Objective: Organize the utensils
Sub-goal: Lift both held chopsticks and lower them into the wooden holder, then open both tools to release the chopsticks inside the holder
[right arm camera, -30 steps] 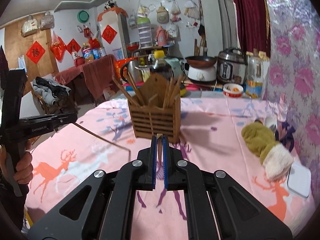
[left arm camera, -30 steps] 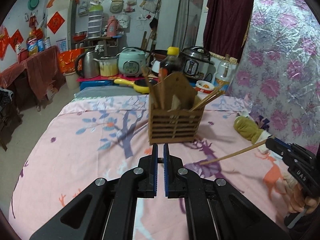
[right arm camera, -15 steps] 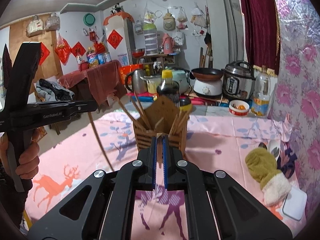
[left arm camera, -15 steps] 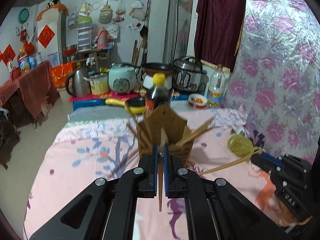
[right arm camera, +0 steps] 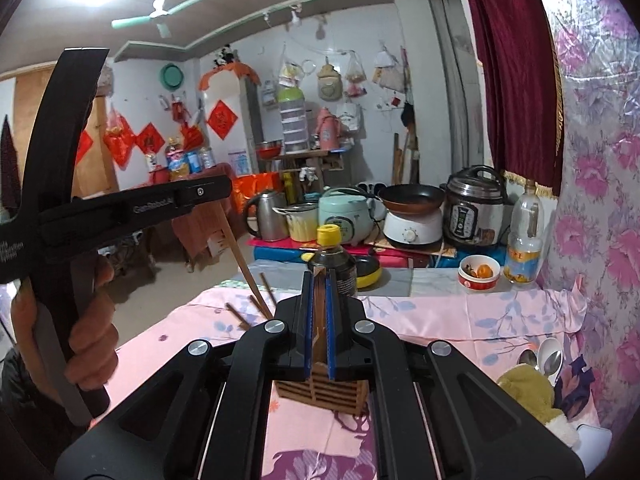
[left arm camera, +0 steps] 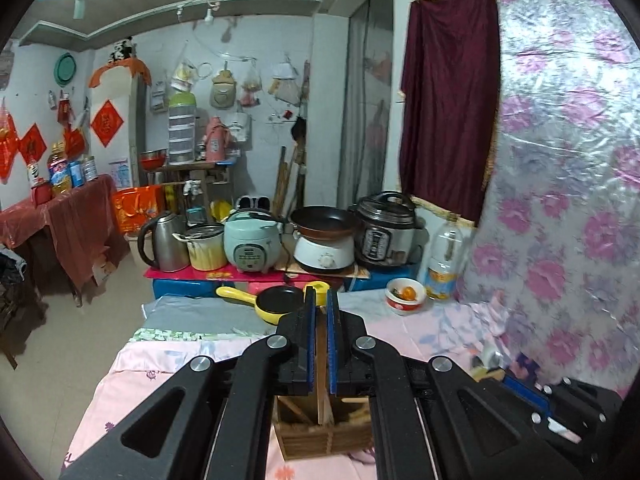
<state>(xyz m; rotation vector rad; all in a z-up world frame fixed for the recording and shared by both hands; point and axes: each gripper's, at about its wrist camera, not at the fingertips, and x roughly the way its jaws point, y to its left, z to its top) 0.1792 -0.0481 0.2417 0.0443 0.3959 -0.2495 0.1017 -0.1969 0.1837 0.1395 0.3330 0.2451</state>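
Note:
A slatted wooden holder (left arm camera: 320,440) stands on the pink cloth, low in both wrist views, with several chopsticks (right arm camera: 240,318) leaning in it. My left gripper (left arm camera: 319,300) is shut on a wooden chopstick (left arm camera: 320,360) that hangs down toward the holder's top. In the right wrist view that same chopstick (right arm camera: 244,264) slants from the left gripper (right arm camera: 228,190) down to the holder (right arm camera: 320,394). My right gripper (right arm camera: 319,276) is above the holder too, shut on another chopstick (right arm camera: 319,308). Its black body (left arm camera: 560,412) shows at lower right in the left wrist view.
A dark sauce bottle (right arm camera: 334,264) with a yellow cap stands just behind the holder, with a yellow pan (left arm camera: 276,302) beside it. A small bowl (left arm camera: 406,296), a plastic bottle (right arm camera: 524,236) and cookers sit farther back. A green mitten (right arm camera: 528,392) and spoons (right arm camera: 550,360) lie at right.
Both grippers have risen and come in over the holder, which has dropped to the bottom of both views. The left chopstick now hangs steeply into the holder. Both stayed shut.

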